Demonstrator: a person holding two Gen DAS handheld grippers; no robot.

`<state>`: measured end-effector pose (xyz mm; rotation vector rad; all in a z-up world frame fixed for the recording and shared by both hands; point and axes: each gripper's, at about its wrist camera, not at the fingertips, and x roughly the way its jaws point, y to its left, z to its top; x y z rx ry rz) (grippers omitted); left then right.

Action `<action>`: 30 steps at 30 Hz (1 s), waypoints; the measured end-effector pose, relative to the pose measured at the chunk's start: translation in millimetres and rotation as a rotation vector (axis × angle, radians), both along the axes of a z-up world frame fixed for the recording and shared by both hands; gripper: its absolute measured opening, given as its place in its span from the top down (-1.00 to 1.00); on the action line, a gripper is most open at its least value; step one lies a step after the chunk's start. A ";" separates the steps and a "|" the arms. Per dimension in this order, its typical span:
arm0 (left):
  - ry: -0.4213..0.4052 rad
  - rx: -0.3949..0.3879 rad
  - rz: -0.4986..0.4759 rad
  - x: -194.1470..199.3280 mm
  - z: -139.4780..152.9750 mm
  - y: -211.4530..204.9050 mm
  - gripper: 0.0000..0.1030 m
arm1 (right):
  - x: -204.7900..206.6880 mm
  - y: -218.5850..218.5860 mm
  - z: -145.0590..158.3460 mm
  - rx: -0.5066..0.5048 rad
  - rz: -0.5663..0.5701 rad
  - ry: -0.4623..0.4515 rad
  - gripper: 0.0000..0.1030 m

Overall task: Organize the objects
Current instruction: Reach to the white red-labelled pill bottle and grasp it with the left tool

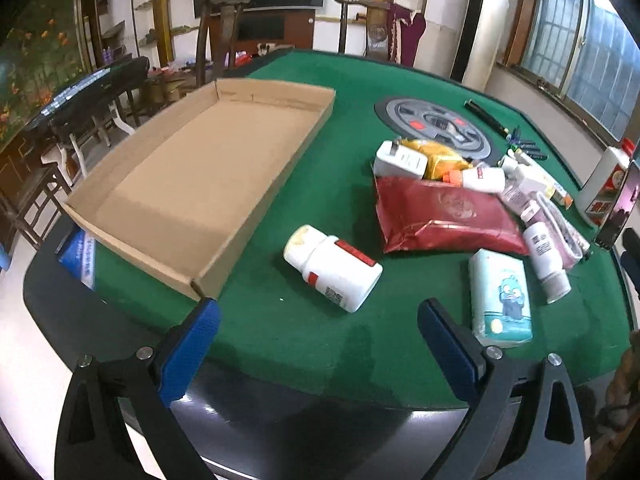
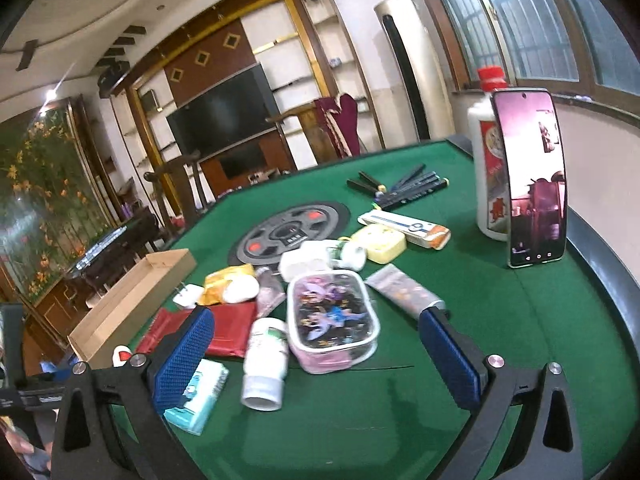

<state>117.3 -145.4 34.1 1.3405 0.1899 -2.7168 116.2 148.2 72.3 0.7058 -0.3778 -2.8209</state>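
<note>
Tissue pack (image 1: 502, 296) near; phone (image 2: 534, 178) clear rightward only.

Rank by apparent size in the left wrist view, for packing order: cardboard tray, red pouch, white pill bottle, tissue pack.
1. cardboard tray
2. red pouch
3. white pill bottle and tissue pack: alike, unranked.

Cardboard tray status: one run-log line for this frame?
cardboard tray: empty | white pill bottle: lying on green table | left gripper: open, holding nothing | right gripper: open, holding nothing
</note>
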 end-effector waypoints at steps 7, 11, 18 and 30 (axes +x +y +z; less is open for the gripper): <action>-0.027 -0.006 0.074 -22.1 -10.7 9.7 -0.93 | 4.8 -24.4 1.7 0.072 0.039 0.033 -1.00; -0.030 -0.001 0.116 -29.6 -10.2 8.3 -0.92 | 1.7 -34.5 0.0 0.106 0.064 0.016 -1.00; -0.046 -0.002 0.151 -37.3 -14.2 0.9 -0.66 | -5.6 -37.4 -5.9 0.100 0.075 -0.017 -1.00; -0.068 0.027 0.145 -40.4 -21.5 -2.3 -0.21 | -7.0 -41.3 -7.5 0.112 0.083 -0.027 -1.00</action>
